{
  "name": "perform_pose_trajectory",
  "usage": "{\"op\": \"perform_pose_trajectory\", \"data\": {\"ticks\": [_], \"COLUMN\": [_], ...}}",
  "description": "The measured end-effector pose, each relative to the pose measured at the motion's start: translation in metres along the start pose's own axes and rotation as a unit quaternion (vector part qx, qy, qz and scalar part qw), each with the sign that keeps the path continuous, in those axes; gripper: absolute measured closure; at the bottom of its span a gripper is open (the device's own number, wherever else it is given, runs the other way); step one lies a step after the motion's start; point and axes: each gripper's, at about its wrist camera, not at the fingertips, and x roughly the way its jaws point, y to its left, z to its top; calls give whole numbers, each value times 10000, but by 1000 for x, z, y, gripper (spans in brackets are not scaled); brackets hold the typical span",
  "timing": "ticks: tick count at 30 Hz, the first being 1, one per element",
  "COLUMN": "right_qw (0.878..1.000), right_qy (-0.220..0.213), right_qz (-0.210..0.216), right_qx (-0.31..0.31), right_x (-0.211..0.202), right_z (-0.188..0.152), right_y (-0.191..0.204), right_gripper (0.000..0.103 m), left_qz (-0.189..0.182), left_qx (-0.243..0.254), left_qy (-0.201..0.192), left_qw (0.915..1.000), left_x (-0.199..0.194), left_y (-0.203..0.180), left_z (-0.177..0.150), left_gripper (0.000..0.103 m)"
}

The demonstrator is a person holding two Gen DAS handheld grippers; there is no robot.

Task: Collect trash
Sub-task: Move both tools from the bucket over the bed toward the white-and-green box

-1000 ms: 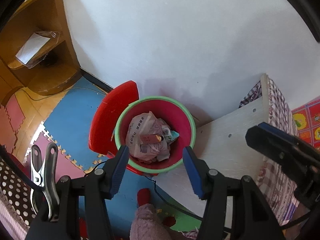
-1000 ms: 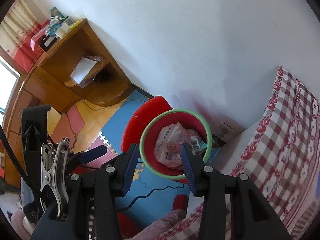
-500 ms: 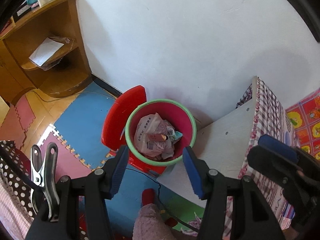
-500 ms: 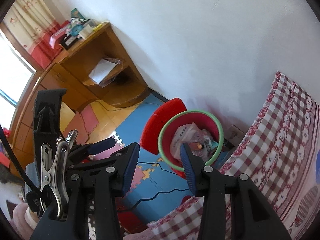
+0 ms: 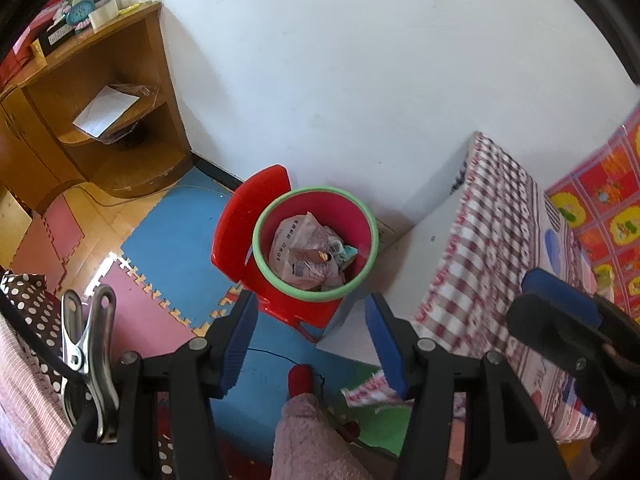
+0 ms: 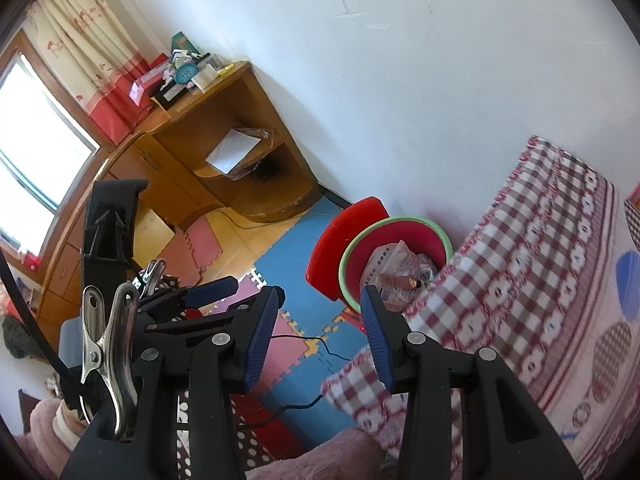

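beside bed (image 5: 500, 216), full trash bin (image 5: 374, 236)

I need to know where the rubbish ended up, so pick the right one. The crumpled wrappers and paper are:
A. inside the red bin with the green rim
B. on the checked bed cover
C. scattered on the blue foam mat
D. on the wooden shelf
A: the crumpled wrappers lie heaped inside the red bin, within its green rim, next to the red chair; both grippers are empty.

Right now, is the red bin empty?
No, the red bin holds crumpled wrappers heaped inside its green rim.
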Motion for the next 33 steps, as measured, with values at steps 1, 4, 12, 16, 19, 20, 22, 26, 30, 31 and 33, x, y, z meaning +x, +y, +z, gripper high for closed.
{"op": "perform_pose_trajectory", "data": {"ticks": [1, 4, 12, 16, 19, 20, 22, 26, 30, 31, 33], "right_qw": [10000, 9999, 9991, 9981, 9972, 9967, 9956, 9936, 9911, 9903, 9886], "right_qy": [-21, -86, -265, -384, -453, -477, -513, -586, -687, -719, -770], "right_qz": [4, -8, -138, -254, -370, -411, -507, -651, -750, -780, -853], "right_qx": [20, 80, 312, 412, 476, 510, 599, 714, 859, 897, 974], "right_x": [-6, -23, -71, -95, -111, -116, -127, -145, -161, -165, -172], "right_z": [-5, -19, -58, -79, -91, -95, -103, -116, -122, -123, -125], "right_y": [-1, -6, -27, -40, -52, -56, -67, -83, -97, -102, -109], "right_gripper": [59, 59, 59, 59, 59, 59, 59, 59, 59, 59, 59], "left_qz": [7, -8, -207, -290, -376, -400, -440, -522, -571, -588, -656], "left_qx": [14, 92, 362, 534, 656, 703, 799, 953, 1221, 1271, 1380], "left_qy": [-2, -37, -68, -90, -102, -98, -83, -14, -13, -8, 6], "left_qw": [10000, 10000, 9991, 9981, 9971, 9967, 9958, 9941, 9909, 9901, 9883], "left_x": [-3, -14, -39, -47, -50, -51, -53, -55, -57, -57, -56], "left_y": [-4, -18, -65, -90, -112, -119, -133, -159, -182, -186, -197], "left_z": [-2, -13, -43, -56, -65, -68, -74, -79, -81, -81, -80], "left_gripper": [44, 44, 44, 44, 44, 44, 44, 44, 44, 44, 44]}}
